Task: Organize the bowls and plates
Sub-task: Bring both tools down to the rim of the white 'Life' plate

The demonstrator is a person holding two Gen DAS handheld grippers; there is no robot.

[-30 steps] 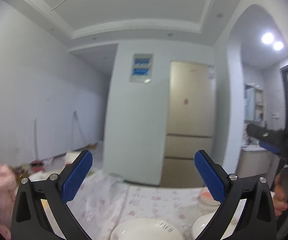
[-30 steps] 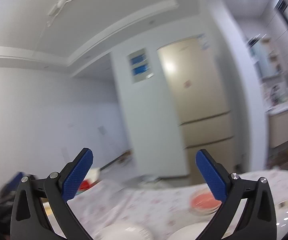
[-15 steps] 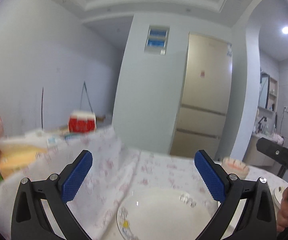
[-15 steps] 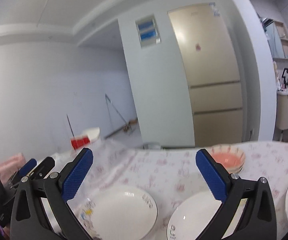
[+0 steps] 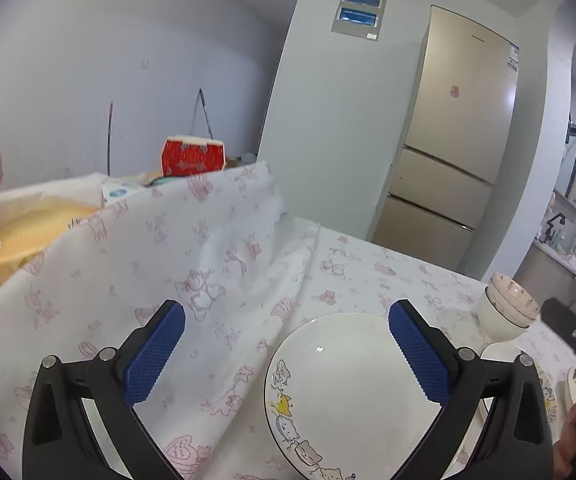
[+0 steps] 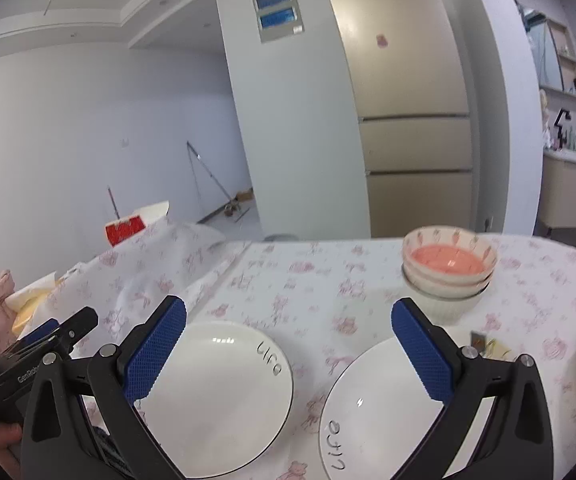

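Two white plates lettered "Life", a left plate (image 6: 216, 396) and a right plate (image 6: 383, 408), lie side by side on the pink-printed tablecloth (image 6: 311, 280). Stacked bowls (image 6: 447, 272), the top one pink inside, stand beyond them. The left gripper (image 5: 288, 356) and the right gripper (image 6: 288, 356) hover above with jaws spread wide, empty.

Left gripper (image 5: 286, 354): black angular frame, two fingers with blue knurled pads (image 5: 154, 354), silver screw heads at finger joints. Right gripper (image 6: 288, 350): same black frame, blue textured pads (image 6: 421, 354), silver screws. White lettering on left gripper's black body, seen from right wrist view.
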